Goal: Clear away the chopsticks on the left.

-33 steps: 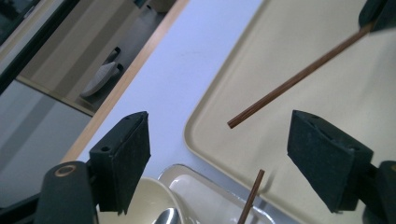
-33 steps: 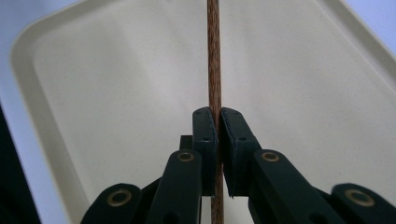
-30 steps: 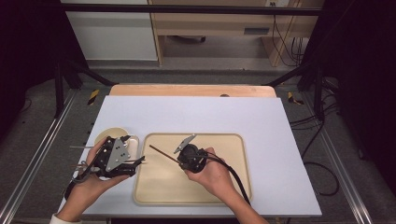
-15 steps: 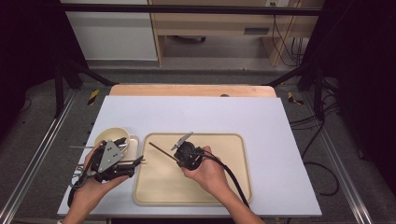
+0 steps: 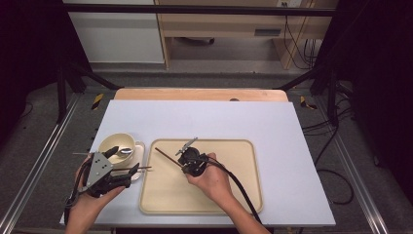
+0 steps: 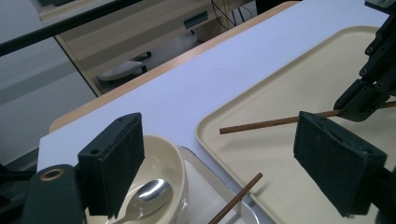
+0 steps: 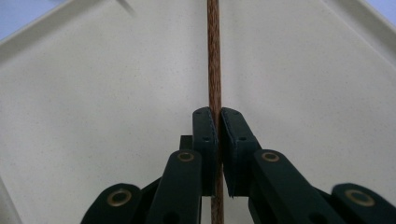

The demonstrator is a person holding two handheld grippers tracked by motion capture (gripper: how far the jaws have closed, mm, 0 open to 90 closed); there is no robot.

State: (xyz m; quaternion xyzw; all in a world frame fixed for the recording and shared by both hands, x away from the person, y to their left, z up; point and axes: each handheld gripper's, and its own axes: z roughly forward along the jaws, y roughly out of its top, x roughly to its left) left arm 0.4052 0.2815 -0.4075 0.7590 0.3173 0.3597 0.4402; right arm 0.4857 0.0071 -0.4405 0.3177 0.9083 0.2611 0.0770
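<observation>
My right gripper (image 5: 184, 160) is over the beige tray (image 5: 229, 195), shut on a brown chopstick (image 5: 165, 156) that points left and away. Its own view has the two pads (image 7: 205, 135) pressed on the chopstick (image 7: 214, 56) above the tray floor. My left gripper (image 5: 124, 161) hovers at the near left over a cream cup (image 5: 114, 145) with a spoon (image 5: 125, 151) in it. Its jaws stand wide open with nothing gripped (image 6: 222, 140). Below them are the cup (image 6: 170, 163), the spoon (image 6: 149, 193) and a second chopstick (image 6: 236, 198) lying on the saucer.
The cup stands on a pale saucer (image 5: 139, 155) just left of the tray. The white mat (image 5: 272, 122) covers the table, with a wooden strip (image 5: 199, 94) along the far edge. The right gripper's cable (image 5: 241, 187) trails across the tray towards the person.
My left gripper has drifted left and towards the near edge, uncovering more of the cup. My right gripper has shifted a little left with the chopstick still in it.
</observation>
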